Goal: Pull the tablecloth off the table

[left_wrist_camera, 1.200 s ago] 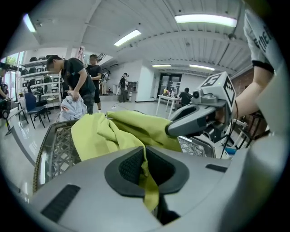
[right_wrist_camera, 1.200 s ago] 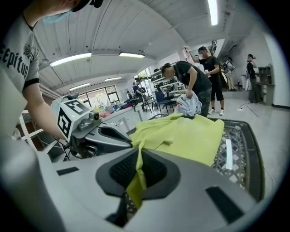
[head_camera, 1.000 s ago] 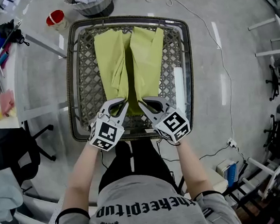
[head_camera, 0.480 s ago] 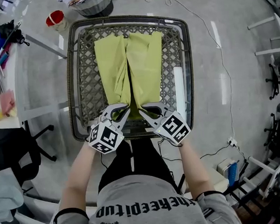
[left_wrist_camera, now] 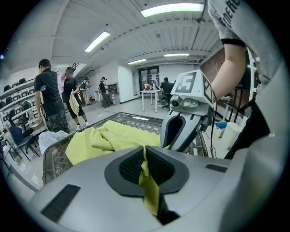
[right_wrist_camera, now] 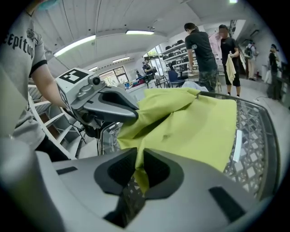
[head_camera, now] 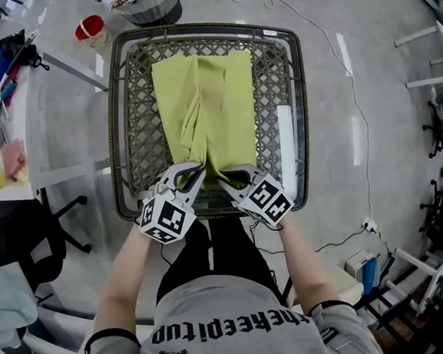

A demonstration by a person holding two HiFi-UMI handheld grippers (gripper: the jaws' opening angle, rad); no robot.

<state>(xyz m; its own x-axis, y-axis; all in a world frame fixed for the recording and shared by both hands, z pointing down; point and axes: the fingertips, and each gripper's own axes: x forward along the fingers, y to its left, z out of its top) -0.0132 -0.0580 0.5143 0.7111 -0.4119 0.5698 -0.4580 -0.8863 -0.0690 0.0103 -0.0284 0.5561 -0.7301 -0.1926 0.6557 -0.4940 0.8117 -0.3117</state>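
One yellow-green tablecloth (head_camera: 214,96), shirt print (head_camera: 233,325) ending "epitup"

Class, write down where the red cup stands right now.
In the head view the red cup stands on the floor at top left, just beyond the far left corner of the table, with the round basket to its right.
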